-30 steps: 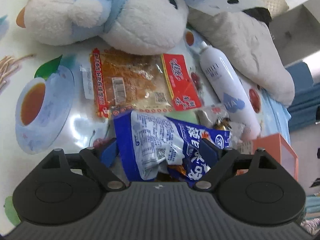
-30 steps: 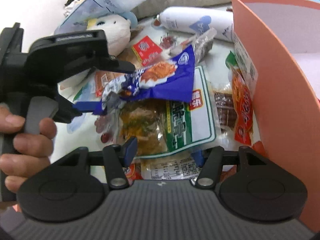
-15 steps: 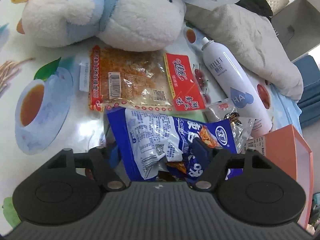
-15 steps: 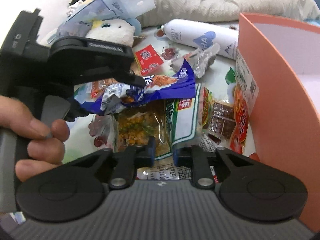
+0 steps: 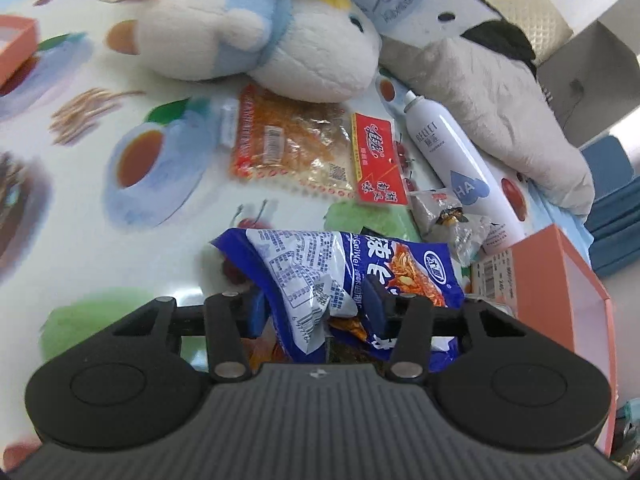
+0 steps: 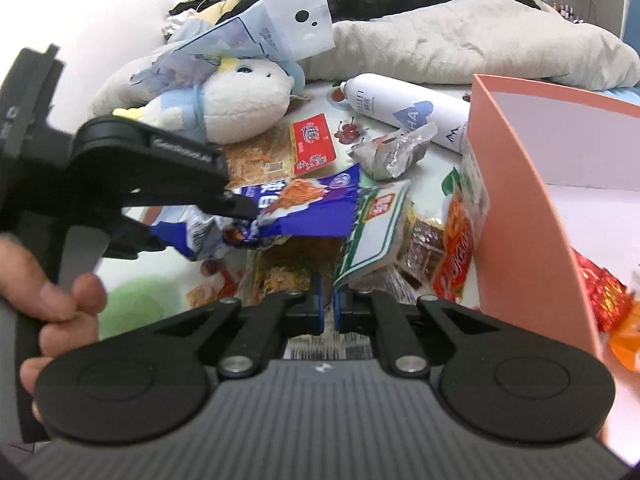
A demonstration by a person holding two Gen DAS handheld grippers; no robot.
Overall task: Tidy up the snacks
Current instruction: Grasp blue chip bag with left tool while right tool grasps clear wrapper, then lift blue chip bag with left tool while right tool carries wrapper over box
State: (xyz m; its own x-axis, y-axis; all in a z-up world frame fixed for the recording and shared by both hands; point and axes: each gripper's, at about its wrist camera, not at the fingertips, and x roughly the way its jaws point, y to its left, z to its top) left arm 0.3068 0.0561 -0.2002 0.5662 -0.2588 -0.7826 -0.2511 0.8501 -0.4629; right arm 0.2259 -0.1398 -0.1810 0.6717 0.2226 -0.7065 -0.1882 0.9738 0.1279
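blue snack packet (image 5: 344, 276): is hanging clear of the worktop (image 5: 92, 248), crumpled end between the left tongs (image 5: 316, 304), long axis running out toward the orange box (image 5: 560, 280).
green-and-white snack packet (image 6: 376, 232): is lying flat with its near edge pinched in the right tongs (image 6: 329, 304), long axis pointing away from them, just beside the box wall.
deciding relation: the box is lying to the right of both packets; the right hand is the nearer 1.
left tongs: have just been closing, and are now gripping the blue packet, tilting steeply down; fingers (image 6: 60, 292) of the hand are wrapping the handle.
right tongs: have just been closing, and are now almost fully shut on the green-and-white packet, angling down.
surroundings: a plush toy (image 5: 256, 40) and a white spray can (image 5: 452, 164) are lying beyond.
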